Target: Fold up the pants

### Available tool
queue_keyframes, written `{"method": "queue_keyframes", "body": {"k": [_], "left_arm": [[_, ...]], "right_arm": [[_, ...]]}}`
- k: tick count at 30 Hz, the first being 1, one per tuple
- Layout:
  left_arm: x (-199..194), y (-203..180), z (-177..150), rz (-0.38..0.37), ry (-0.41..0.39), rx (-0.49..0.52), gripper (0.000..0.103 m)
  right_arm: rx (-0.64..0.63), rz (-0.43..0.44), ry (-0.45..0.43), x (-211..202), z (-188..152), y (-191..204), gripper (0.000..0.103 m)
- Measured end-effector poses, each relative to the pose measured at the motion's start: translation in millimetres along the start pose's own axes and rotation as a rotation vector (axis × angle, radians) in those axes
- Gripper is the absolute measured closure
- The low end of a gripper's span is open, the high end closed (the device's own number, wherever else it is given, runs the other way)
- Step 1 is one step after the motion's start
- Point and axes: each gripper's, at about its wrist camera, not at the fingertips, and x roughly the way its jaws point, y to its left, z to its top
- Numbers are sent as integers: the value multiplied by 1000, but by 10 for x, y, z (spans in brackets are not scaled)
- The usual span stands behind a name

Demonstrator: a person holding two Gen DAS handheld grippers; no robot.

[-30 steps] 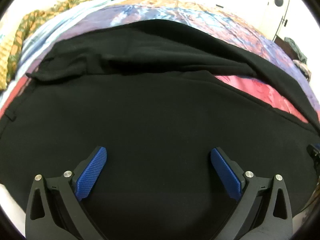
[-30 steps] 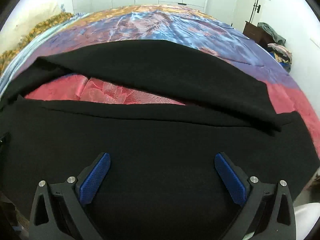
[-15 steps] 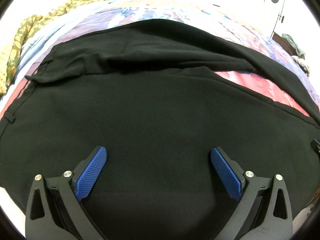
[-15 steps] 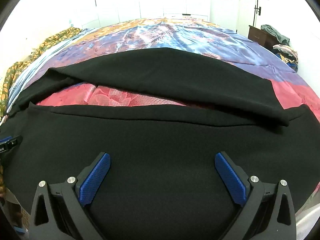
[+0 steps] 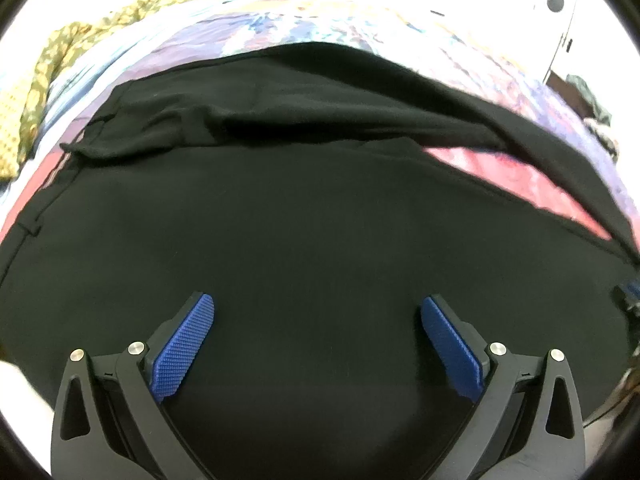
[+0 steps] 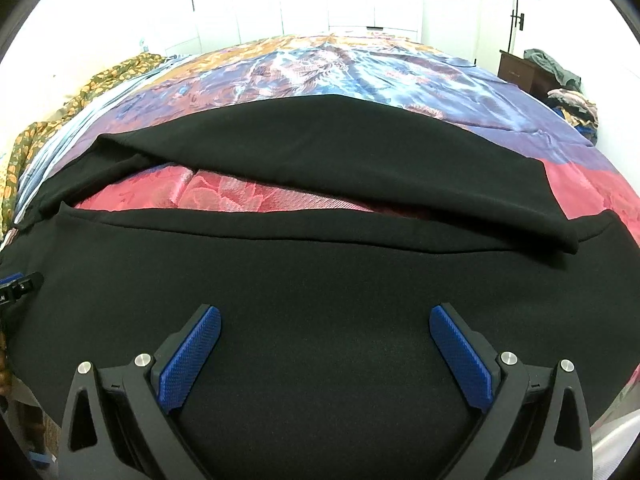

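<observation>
Black pants (image 5: 304, 224) lie spread across a bed, the two legs running left to right with a strip of pink bedspread showing between them. The waist end with a belt loop is at the left in the left wrist view. The pants also fill the right wrist view (image 6: 320, 280), where the far leg's hem overlaps the near leg at the right. My left gripper (image 5: 317, 312) is open and empty, just above the near leg. My right gripper (image 6: 325, 322) is open and empty above the same near leg. The left gripper's tip shows at the left edge of the right wrist view (image 6: 20, 284).
The bed has a shiny multicoloured bedspread (image 6: 340, 68), pink near the pants. A yellow-green patterned cloth (image 5: 48, 80) lies along the bed's left side. A dark nightstand with piled clothes (image 6: 536, 72) stands at the far right by a white door. White wardrobes line the back wall.
Both views have tilted up and drawn back slightly, showing more of the room beyond the bed. The pants have not moved and both grippers stay open.
</observation>
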Motion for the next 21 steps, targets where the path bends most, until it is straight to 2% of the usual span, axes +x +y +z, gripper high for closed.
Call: {"method": "queue_keyframes", "body": {"k": [3, 7, 9, 13, 17, 21], "left_arm": [[-123, 37, 18, -35, -40, -35, 1], [-191, 136, 62, 5, -96, -54, 1], [-138, 206, 64, 14, -82, -78, 1], [20, 296, 45, 30, -41, -125, 1], [80, 203, 14, 80, -41, -62, 1], [75, 228, -14, 72, -45, -56, 1]], "right_arm": [[-1, 4, 19, 10, 25, -3, 0], [-17, 7, 47, -32, 86, -1, 0], [11, 14, -2, -189, 135, -52, 0], [141, 144, -153, -585, 153, -270, 0], [270, 275, -123, -504, 103, -449, 0], [421, 340, -81, -307, 105, -657, 2]]}}
